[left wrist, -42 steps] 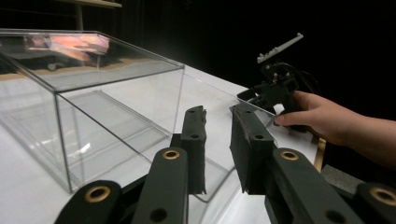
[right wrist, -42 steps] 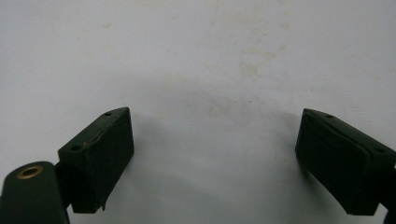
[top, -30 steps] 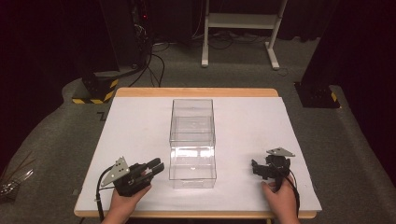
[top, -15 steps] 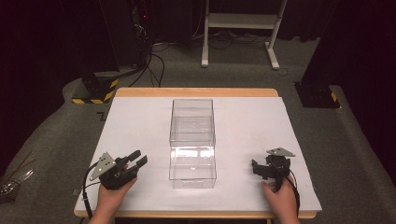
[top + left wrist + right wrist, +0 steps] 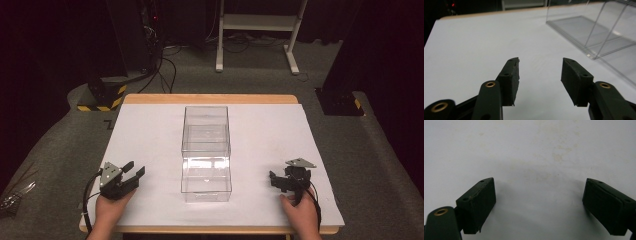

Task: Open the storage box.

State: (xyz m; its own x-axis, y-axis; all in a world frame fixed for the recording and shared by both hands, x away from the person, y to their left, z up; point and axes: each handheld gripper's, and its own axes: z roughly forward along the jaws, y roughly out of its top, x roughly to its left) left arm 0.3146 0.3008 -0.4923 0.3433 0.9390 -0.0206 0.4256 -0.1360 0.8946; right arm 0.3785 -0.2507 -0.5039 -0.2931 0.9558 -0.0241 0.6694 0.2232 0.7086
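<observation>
Judging risk: a knock to the box (image 5: 206, 152) is the main hazard.
Box: clear, empty, stood mid-table (image 5: 150, 130), between the claws and apart from both.
Left claw (image 5: 134, 170): released, jaws just opened, nothing between them; box near.
Right claw (image 5: 274, 179): released wide, low over bare table.
Cause: thin clear walls are easily misjudged; a one-sided nudge could slide or tip it.
</observation>
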